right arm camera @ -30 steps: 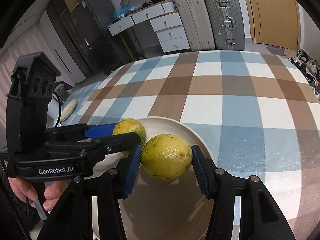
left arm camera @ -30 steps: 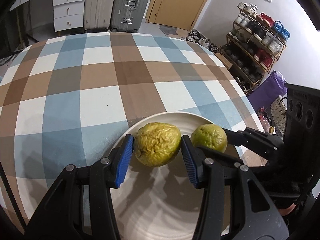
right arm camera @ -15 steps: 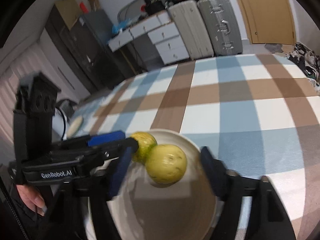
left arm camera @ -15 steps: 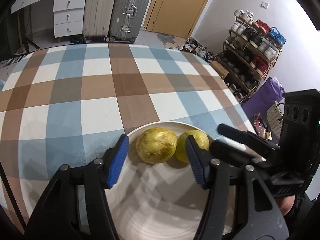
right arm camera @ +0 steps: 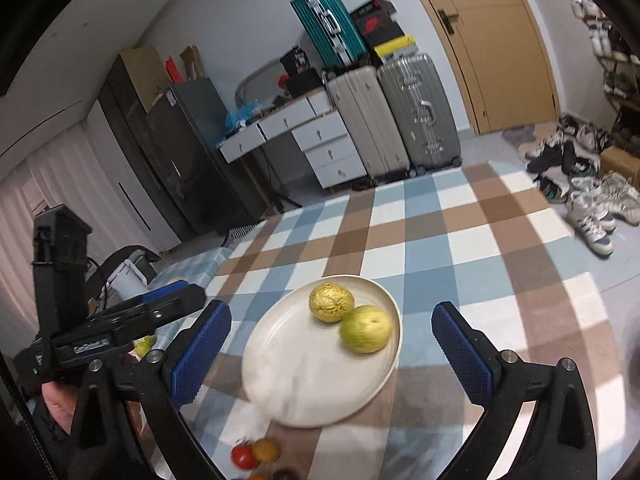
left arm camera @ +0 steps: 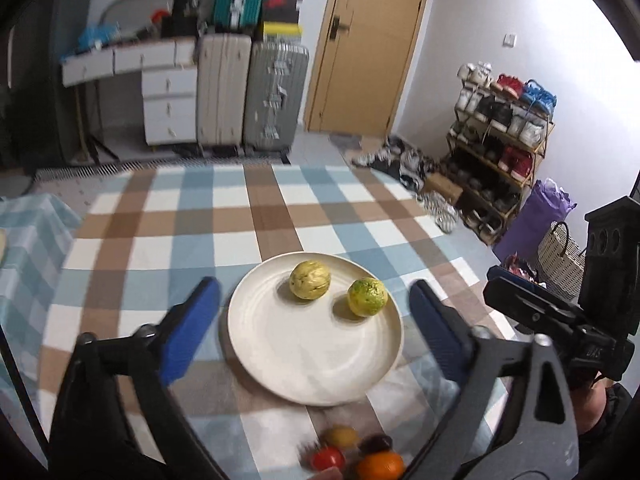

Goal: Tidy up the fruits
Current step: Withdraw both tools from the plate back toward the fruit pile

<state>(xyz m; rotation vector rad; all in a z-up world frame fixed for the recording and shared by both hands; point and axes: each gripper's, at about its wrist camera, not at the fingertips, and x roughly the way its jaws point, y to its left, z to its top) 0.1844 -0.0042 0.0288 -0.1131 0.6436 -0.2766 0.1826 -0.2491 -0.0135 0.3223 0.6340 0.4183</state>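
Note:
A white plate [left arm camera: 312, 360] [right arm camera: 304, 380] sits on the checked tablecloth. Two yellow-green fruits lie on its far side: a wrinkled one [left arm camera: 310, 280] [right arm camera: 331, 302] and a smoother one [left arm camera: 367, 297] [right arm camera: 365, 328]. My left gripper [left arm camera: 314, 316] is open and empty, raised above the plate's near side. My right gripper [right arm camera: 331, 344] is open and empty, also raised over the plate. Each gripper shows in the other's view, the right one [left arm camera: 560, 316] at the right edge, the left one [right arm camera: 120, 328] at the left.
Several small fruits lie near the table's front edge: a red tomato [left arm camera: 328, 458] [right arm camera: 243, 456], an orange one [left arm camera: 380, 466], a yellow one [right arm camera: 265, 450] and a dark one [left arm camera: 375, 443]. Suitcases [left arm camera: 252, 96], drawers and a shoe rack [left arm camera: 500, 128] stand beyond the table.
Both grippers opened, let go of the two fruits onto the plate, and drew back and up. The small fruits at the front edge came into view.

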